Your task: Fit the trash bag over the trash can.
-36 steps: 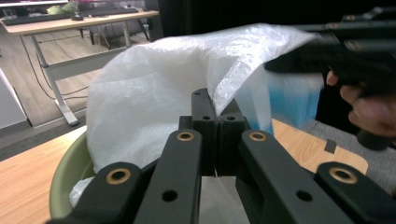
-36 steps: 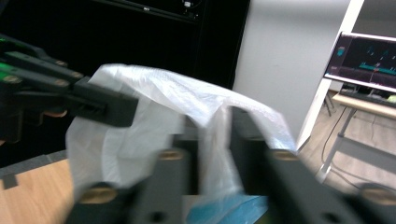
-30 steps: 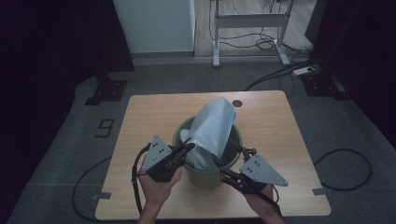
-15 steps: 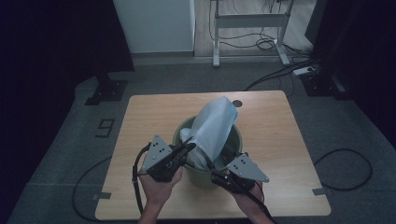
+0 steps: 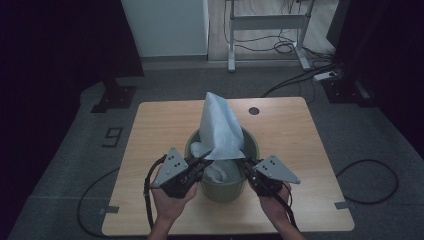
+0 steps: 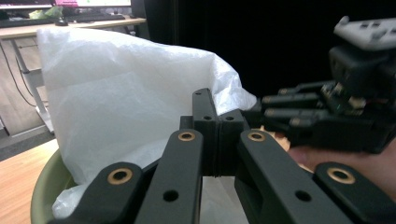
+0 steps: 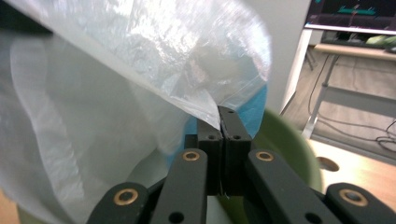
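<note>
So you're lining the green bin (image 5: 223, 182) with that white plastic bag (image 5: 220, 127), and right now you're at the "grab both sides of the mouth" stage. The bin sits near your edge of the wooden table (image 5: 287, 132), and the bag stands up out of it, most of it still bunched above the rim and leaning toward the far side.

Your left gripper (image 5: 202, 163) is at the bin's near-left rim, jaws pressed together with the bag's edge pinched between them. Your right gripper (image 5: 246, 165) has just been closing: in the right gripper view its jaws are together and a corner of the film (image 7: 212, 112) is caught right at the tips. That grip looks thin to me, so it could slip.

Next move, I'd guess, is pulling the two edges apart and down over the bin's rim. That wants a slow outward spread, keeping tension even so the thin film doesn't tear or pop out on the right.

Room-wise you're fine: bare tabletop either side of the bin and beyond it. Only the table's near edge is close, just behind your hands.
</note>
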Demonstrator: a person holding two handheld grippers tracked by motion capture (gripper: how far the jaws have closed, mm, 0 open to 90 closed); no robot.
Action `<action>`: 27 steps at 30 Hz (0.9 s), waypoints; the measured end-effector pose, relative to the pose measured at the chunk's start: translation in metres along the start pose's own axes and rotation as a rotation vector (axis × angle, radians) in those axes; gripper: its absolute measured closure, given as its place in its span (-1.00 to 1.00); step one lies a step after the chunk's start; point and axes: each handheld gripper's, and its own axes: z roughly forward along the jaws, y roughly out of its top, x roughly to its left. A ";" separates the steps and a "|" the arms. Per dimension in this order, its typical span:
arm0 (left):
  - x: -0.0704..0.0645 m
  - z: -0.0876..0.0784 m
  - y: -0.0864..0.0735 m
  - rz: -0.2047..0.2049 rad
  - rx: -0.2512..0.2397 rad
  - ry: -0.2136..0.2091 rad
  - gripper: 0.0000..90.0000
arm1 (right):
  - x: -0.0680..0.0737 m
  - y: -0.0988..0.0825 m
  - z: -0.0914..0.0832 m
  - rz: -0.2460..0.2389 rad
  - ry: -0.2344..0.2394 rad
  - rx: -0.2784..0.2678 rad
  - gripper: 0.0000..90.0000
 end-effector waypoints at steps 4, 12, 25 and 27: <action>0.000 0.002 -0.002 0.009 0.007 -0.011 0.97 | -0.005 0.005 -0.007 0.004 -0.016 -0.038 0.96; -0.003 0.015 -0.001 0.048 0.014 -0.030 0.97 | -0.011 0.023 -0.030 0.010 -0.064 -0.149 0.96; -0.013 0.022 -0.005 0.106 -0.004 -0.068 0.97 | -0.011 0.046 -0.055 -0.004 -0.058 -0.252 0.96; -0.012 0.020 -0.005 0.101 -0.008 -0.065 0.97 | -0.007 0.045 -0.053 -0.015 -0.042 -0.243 0.94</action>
